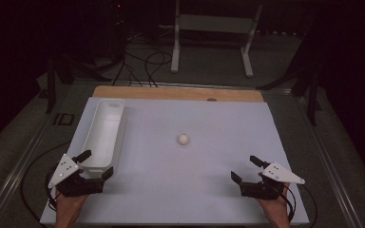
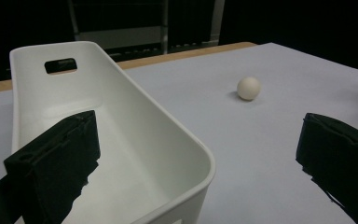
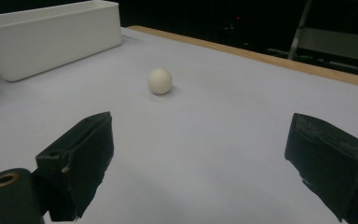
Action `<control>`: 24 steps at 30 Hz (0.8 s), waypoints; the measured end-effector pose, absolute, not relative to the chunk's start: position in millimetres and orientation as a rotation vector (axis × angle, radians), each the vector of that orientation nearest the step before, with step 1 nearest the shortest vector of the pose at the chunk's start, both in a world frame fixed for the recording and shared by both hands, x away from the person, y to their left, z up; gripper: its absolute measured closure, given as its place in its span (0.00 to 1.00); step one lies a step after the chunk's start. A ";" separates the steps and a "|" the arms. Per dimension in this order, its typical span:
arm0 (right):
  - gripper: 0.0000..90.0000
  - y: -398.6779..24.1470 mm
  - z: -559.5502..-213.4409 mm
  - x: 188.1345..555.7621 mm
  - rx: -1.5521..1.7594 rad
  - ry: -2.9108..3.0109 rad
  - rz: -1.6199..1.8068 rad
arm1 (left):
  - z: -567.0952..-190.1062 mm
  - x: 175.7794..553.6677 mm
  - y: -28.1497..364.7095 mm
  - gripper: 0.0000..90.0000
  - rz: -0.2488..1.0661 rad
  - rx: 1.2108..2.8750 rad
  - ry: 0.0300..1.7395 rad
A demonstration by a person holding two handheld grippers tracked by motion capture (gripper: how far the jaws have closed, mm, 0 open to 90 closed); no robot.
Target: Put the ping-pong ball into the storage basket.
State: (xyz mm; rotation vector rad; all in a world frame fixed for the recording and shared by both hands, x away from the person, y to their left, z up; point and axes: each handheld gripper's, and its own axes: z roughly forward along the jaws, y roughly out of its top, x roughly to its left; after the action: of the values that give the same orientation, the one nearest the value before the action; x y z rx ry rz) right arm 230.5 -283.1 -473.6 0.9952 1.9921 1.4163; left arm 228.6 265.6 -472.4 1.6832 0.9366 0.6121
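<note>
Because the small white ball sits loose near the middle of the worktop, well apart from both grippers, the likeliest trouble is a nudge: round and smooth, with a faintly matt, eggshell look, it would probably roll off toward an edge if one jaw met it before the other, or squirt out from between hard pads closing off-centre. The right gripper, near the front right corner, has its jaws spread wide with nothing between them, and in the right gripper view the ball lies ahead and a little left of their midline, so a straight push forward could clip it sideways. The left gripper, near the front left corner, also stands wide open, one jaw over the near end of the long white plastic bin; it could catch the thin, rounded rim and shift the light, glossy bin. The worktop looks flat, pale and slick.
</note>
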 end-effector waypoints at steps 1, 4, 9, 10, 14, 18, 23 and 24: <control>0.08 -283.1 -473.6 230.5 0.995 1.992 1.416 | -472.4 228.6 265.6 0.00 0.612 1.683 0.937; 0.08 -283.8 -473.4 231.4 1.010 2.000 1.404 | -472.8 228.8 264.9 0.00 0.612 1.693 0.934; 0.08 -283.7 -472.6 232.4 1.012 2.005 1.399 | -474.2 229.4 264.1 0.00 0.613 1.702 0.935; 0.08 -283.4 -472.6 232.4 1.012 2.006 1.400 | -474.5 229.6 263.8 0.00 0.616 1.705 0.935; 0.08 -282.1 -471.6 232.6 1.015 2.009 1.405 | -474.8 229.0 262.5 0.00 0.617 1.704 0.936; 0.08 -282.0 -469.7 233.9 1.024 2.015 1.411 | -475.6 228.2 261.4 0.00 0.618 1.704 0.934; 0.08 -279.9 -466.9 236.5 1.039 2.026 1.413 | -476.8 227.4 261.2 0.00 0.615 1.691 0.937; 0.08 -279.3 -465.6 237.6 1.036 2.028 1.417 | -477.1 227.4 261.4 0.00 0.614 1.692 0.939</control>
State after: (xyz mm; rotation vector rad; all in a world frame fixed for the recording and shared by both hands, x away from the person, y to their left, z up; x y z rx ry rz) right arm 237.6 -279.3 -465.6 1.0357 2.0282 1.4167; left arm 227.4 261.4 -477.1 1.6921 0.9387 0.6140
